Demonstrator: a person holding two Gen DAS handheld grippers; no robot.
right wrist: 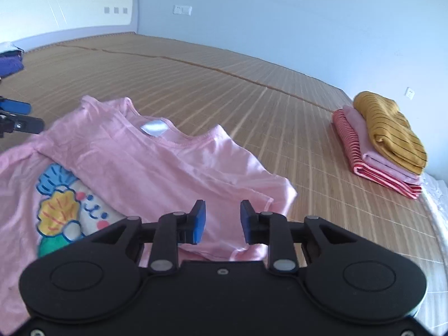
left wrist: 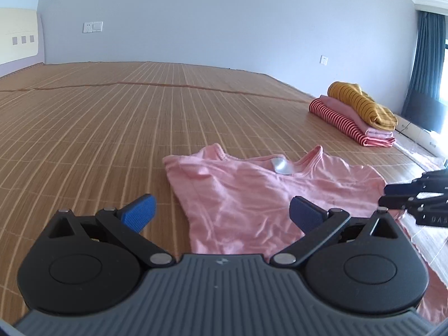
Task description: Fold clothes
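A pink T-shirt [left wrist: 246, 196] lies on the bamboo mat [left wrist: 112, 117], collar away from me, a grey label inside the neck. In the right wrist view the pink T-shirt [right wrist: 156, 168] has its right side folded over the front, and a cartoon print [right wrist: 64, 215] shows at the left. My left gripper [left wrist: 221, 215] hovers wide open over the shirt's left edge, nothing between its blue pads. My right gripper [right wrist: 222, 221] is open above the folded sleeve edge, holding nothing. The right gripper [left wrist: 414, 198] shows at the right edge of the left wrist view.
A stack of folded clothes [right wrist: 383, 142] sits at the mat's far right: red-striped at the bottom, pink in the middle, mustard striped on top. A dark purple garment [right wrist: 9, 64] lies at the far left. A blue curtain [left wrist: 425, 64] hangs at the right.
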